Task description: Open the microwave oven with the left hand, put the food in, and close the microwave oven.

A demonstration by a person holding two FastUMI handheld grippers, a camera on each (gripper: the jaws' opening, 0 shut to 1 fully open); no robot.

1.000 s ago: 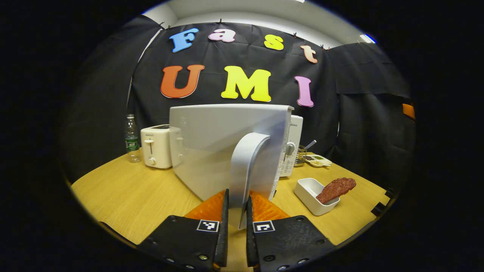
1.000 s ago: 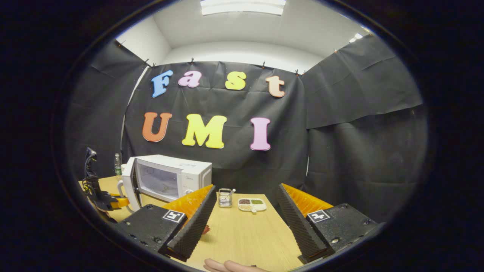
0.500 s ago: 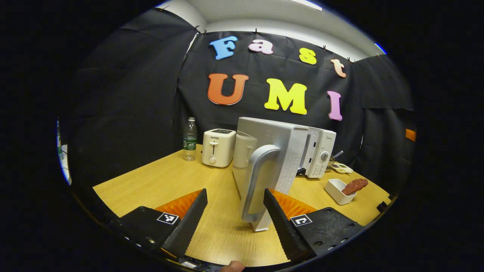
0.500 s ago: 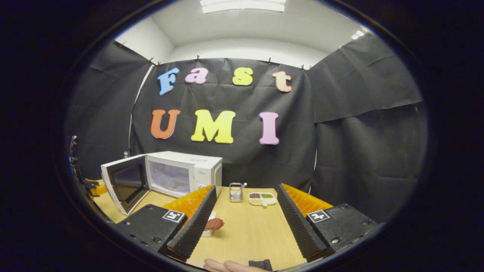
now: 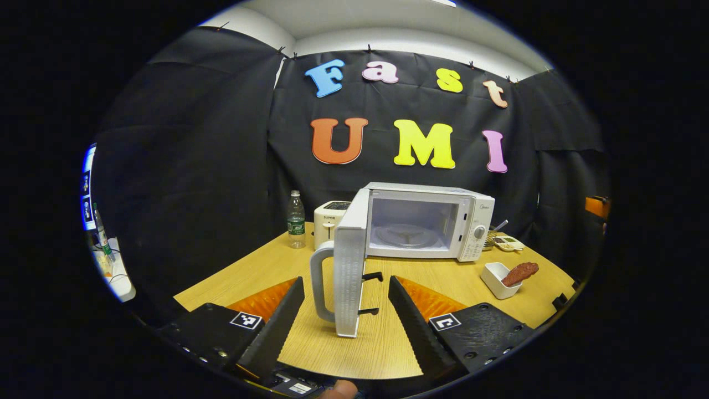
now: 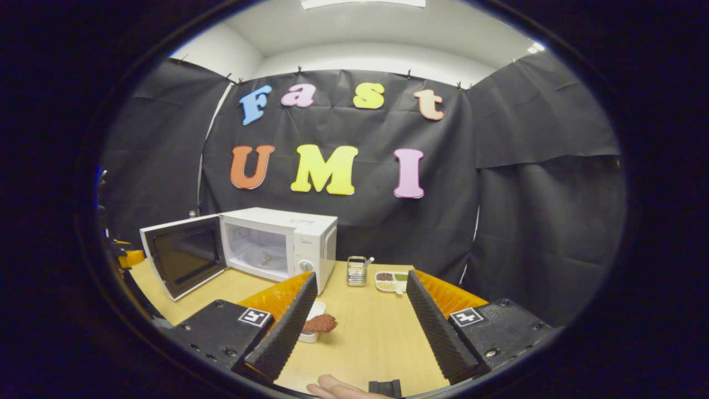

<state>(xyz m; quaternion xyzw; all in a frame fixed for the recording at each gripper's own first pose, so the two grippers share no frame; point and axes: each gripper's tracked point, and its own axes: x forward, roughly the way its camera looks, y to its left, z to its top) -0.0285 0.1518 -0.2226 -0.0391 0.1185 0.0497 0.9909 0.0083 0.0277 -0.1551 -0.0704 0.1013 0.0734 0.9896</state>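
The white microwave (image 5: 426, 221) stands on the wooden table with its door (image 5: 349, 277) swung wide, edge-on to me, its handle (image 5: 318, 288) on the left. My left gripper (image 5: 346, 281) is open, a little short of the door and touching nothing. Right of the oven a brown piece of food (image 5: 519, 272) leans out of a small white dish (image 5: 494, 277). In the right gripper view the microwave (image 6: 277, 244) and its door (image 6: 185, 255) are at the left. The food (image 6: 320, 323) lies just past the left finger of my open, empty right gripper (image 6: 361, 275).
A white toaster (image 5: 328, 213) and a water bottle (image 5: 296, 221) stand left of the oven. A metal holder (image 6: 357, 270) and a sectioned condiment dish (image 6: 390, 281) sit behind on the right. A hand (image 6: 338, 389) and a small black object (image 6: 385, 387) show at the near edge.
My left gripper let go of the door handle, opened and drew back. The door swung from half open to wide open. The right gripper drifted slightly, with the dish now nearer its left finger.
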